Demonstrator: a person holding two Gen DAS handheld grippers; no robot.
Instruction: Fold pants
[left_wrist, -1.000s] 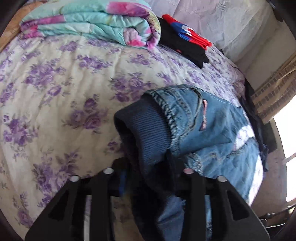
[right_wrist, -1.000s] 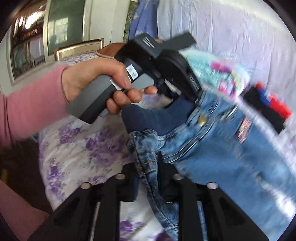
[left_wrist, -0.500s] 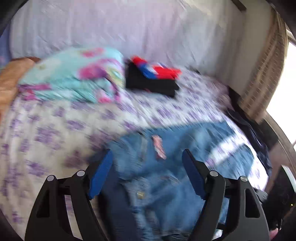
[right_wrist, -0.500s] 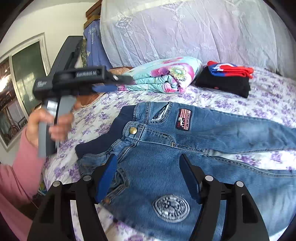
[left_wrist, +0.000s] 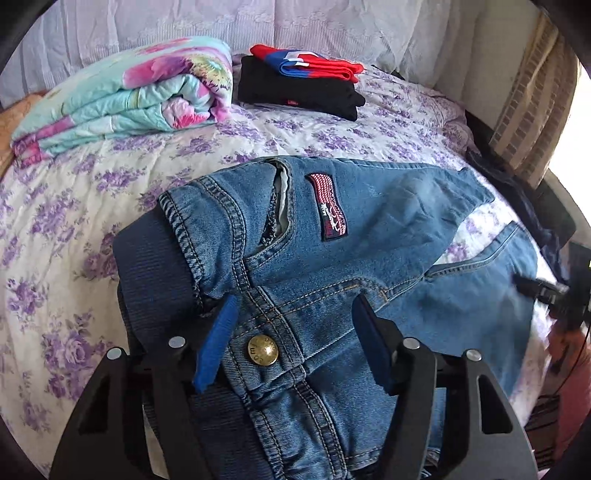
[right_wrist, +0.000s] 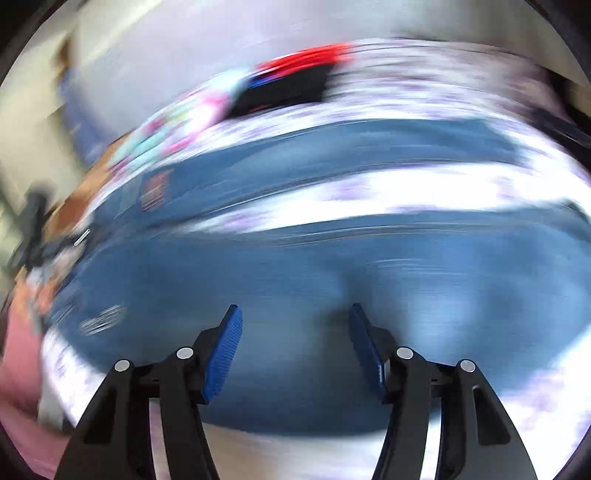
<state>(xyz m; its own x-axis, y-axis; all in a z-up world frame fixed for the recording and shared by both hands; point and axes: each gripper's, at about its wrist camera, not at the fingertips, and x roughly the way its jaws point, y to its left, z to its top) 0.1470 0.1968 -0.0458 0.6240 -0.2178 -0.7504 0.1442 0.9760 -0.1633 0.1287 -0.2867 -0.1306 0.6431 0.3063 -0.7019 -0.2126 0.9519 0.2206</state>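
Jeans (left_wrist: 369, 236) spread flat on flowered bedspread (left_wrist: 74, 206), waistband at near left with brass button (left_wrist: 262, 350), legs running away to right; long axis left to right. Dark ribbed band (left_wrist: 155, 266) sticks out at waist. Left gripper (left_wrist: 291, 308) over waistband, jaws partly apart and closing, pads not pressing cloth. Right gripper (right_wrist: 293, 314) over near leg, jaws closing with denim below them, nothing pinched; view badly blurred. Behind jeans: folded quilt (left_wrist: 122, 96), stack of black and red clothes (left_wrist: 299, 85), well apart from jeans.
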